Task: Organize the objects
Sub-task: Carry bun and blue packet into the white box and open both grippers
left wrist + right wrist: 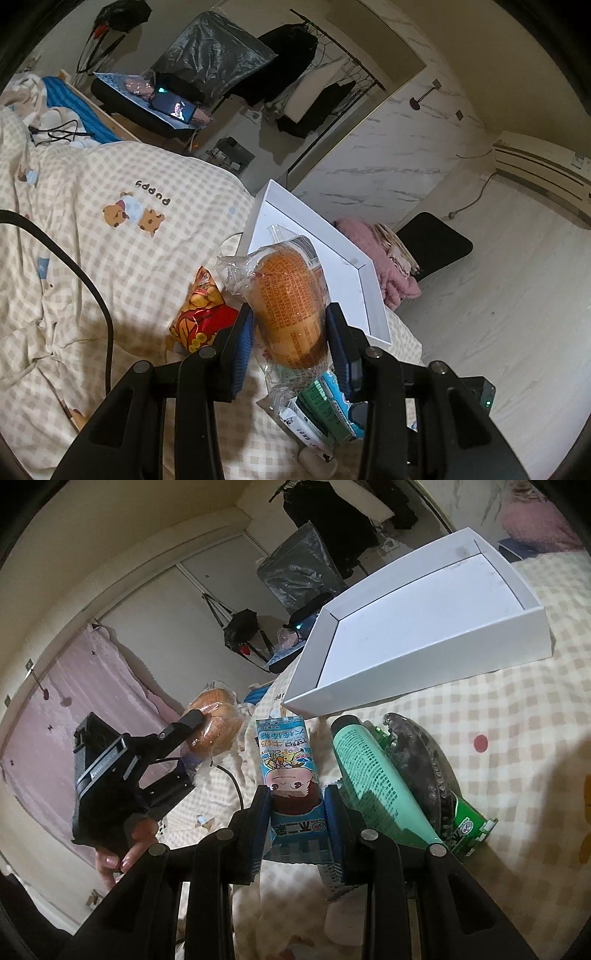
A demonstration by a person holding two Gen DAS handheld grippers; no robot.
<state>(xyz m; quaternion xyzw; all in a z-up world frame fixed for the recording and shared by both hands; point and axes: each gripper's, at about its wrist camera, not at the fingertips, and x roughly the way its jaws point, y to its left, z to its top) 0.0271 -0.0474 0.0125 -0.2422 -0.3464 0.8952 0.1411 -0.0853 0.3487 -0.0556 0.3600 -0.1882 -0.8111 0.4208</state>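
My left gripper (290, 325) is shut on a wrapped bread bun (288, 302) and holds it above the checked bedspread, just in front of a white tray (364, 266). The bun and left gripper also show in the right wrist view (216, 720). My right gripper (297, 805) is shut on a blue candy packet (286, 760) with a cartoon face. The white tray (417, 653) lies just beyond it, with nothing in it. The blue packet shows low in the left wrist view (332, 398).
A red-and-yellow snack bag (199, 314) lies left of the bun. A mint-green tube (373, 782), a green packet (469, 827) and a dark round lidded item (421, 760) lie right of the blue packet. A black cable (92, 295) crosses the bed. The bed edge drops off beyond the tray.
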